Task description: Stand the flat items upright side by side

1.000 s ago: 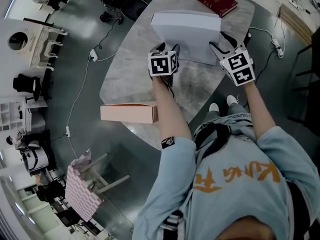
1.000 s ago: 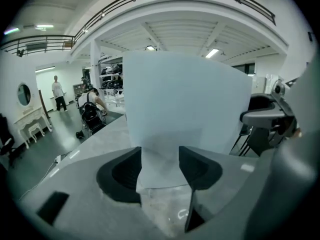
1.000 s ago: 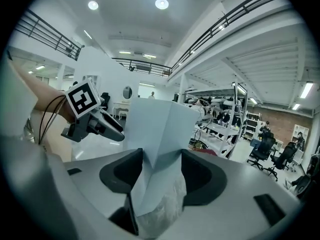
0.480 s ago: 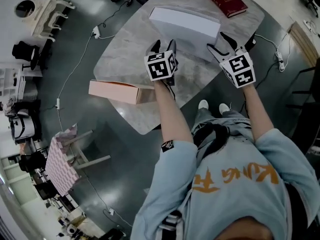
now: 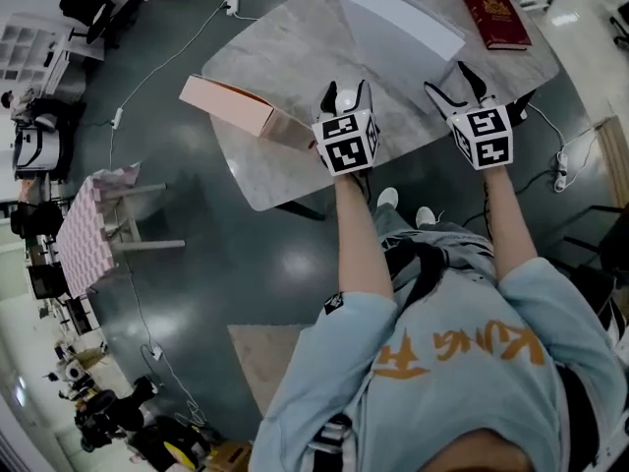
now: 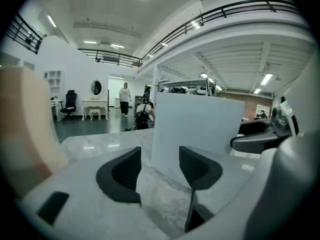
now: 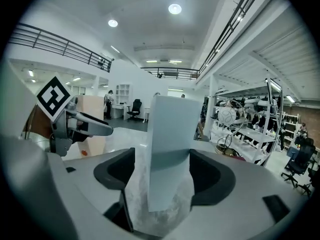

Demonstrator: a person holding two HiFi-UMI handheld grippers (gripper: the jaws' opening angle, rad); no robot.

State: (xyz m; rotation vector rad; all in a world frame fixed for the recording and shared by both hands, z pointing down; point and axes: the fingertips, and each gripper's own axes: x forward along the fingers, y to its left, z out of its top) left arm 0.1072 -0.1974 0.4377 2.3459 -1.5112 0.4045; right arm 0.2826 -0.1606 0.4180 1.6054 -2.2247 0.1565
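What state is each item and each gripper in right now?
white box: standing upright on the table.
pink box: standing on edge, apart from the white box.
red book: closed, lying flat.
left gripper: fingers apart, nothing gripped.
right gripper: fingers opening, white box's narrow end between them, not clamped.

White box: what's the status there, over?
Left tool open; right tool opening, white box between its jaws. Box upright on the table. Pink box apart at left, red book flat beyond.
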